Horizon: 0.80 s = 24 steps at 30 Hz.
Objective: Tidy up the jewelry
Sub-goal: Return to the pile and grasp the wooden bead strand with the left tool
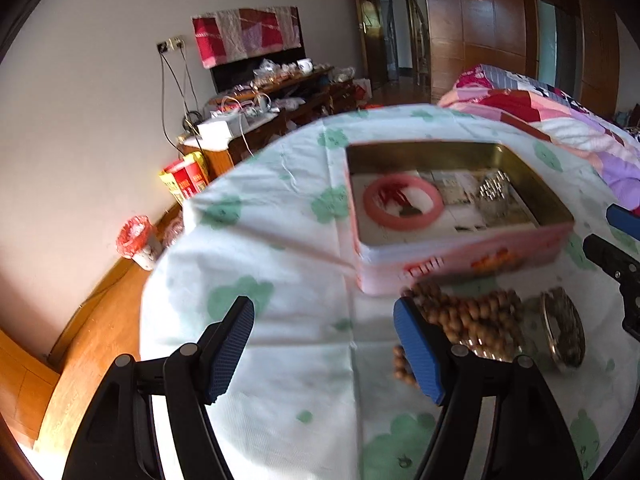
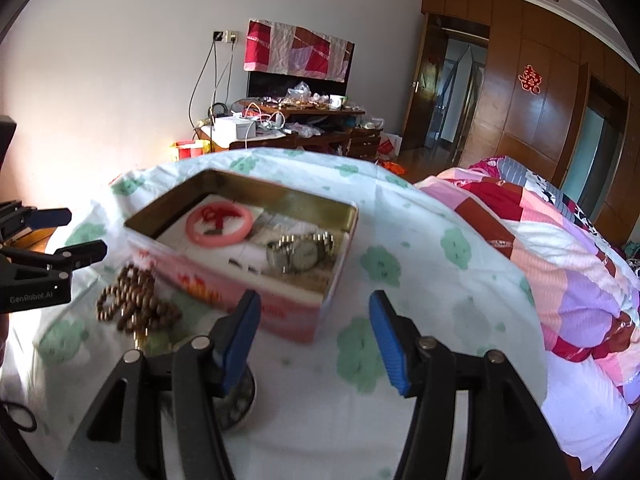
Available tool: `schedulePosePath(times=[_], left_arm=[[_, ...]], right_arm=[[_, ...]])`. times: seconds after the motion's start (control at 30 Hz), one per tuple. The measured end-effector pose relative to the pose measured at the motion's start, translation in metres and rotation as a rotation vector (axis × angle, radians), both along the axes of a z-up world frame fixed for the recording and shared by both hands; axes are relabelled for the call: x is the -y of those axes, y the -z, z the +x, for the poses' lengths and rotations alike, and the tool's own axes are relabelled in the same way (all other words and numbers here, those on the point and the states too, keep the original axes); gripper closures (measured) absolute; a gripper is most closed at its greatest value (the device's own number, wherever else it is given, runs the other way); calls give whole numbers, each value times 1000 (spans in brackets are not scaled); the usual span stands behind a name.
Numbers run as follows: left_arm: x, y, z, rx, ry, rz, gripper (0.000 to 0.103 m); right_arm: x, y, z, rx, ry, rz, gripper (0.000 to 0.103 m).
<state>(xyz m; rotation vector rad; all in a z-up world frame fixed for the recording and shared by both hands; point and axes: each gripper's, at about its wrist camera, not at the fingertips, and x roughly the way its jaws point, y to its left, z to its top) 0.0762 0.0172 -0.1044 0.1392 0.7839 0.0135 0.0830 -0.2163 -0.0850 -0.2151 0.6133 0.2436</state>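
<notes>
An open pink tin (image 1: 460,258) (image 2: 240,286) stands on the cloth-covered table (image 1: 280,248). Inside lie a pink bangle (image 1: 403,205) (image 2: 220,227), a silver watch (image 2: 300,252) and some papers. In front of the tin lies a heap of brown wooden beads (image 1: 472,316) (image 2: 134,304). Beside the beads sits a round dark metal piece (image 1: 562,328), partly hidden under a finger in the right wrist view (image 2: 240,400). My left gripper (image 1: 326,344) (image 2: 76,234) is open over bare cloth, its right pad (image 1: 418,350) against the beads. My right gripper (image 2: 316,340) (image 1: 612,238) is open before the tin's near corner.
A bed with a patchwork quilt (image 2: 560,264) lies right of the table. Beyond the table's far edge stands a cluttered wooden cabinet (image 2: 296,128) against the wall. Wooden floor with a small bin (image 1: 136,240) drops off to the left. Wardrobe doors (image 2: 520,112) fill the back right.
</notes>
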Motion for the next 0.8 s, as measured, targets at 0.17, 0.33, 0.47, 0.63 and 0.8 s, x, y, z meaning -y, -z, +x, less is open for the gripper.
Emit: schedulePosePath(times=[0.17,0.33,0.47,0.63,0.8], left_arm=[[6,11,-2,-17,11,4,30],[9,11,-6,-14,21,-11,30],[17,9,-10,-10,48,-17,30],[23,18,-7,-33,73,-17,32],[21,24,-5,-65,108,-71,65]], right_arm=[[1,17,-7,-36,-2,-10,45],[-1,26,-13,-48,-7,-25,45],[-6,28,-15,-43,-14,-39,45],[-7,30,-17,-44,-12,-41,44],[-6,30,-17,-43,-13,-42,41]])
